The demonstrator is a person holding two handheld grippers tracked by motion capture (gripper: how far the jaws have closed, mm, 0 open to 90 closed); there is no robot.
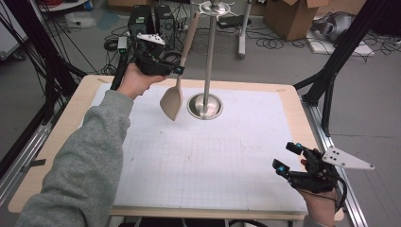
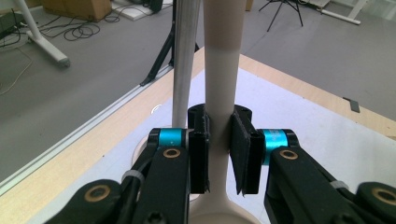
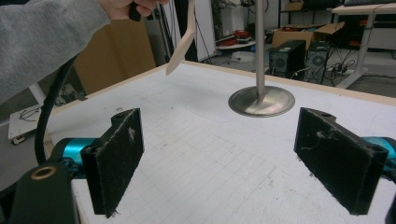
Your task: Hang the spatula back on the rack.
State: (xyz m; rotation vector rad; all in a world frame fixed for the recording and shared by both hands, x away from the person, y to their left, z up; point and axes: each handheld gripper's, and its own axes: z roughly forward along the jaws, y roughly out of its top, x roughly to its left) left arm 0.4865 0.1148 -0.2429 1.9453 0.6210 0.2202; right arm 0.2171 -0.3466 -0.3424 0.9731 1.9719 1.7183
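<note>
Jaws of the left gripper (image 2: 219, 154) are clamped on the neck of a beige spatula (image 1: 173, 99), pads (image 2: 198, 154) pressing either side just above the blade; the right gripper (image 3: 219, 158) stands wide open with nothing in it, low at the near right of the desk (image 1: 293, 101). Spatula hangs blade-down in the air, above the desk and just beside the steel stand (image 1: 206, 71). Judged light and stiff, smooth-surfaced, so it may pivot or slip in a narrow grip. Holding near the blade leaves the long handle free but top-heavy. No brand, label or writing legible on spatula or stand.
</note>
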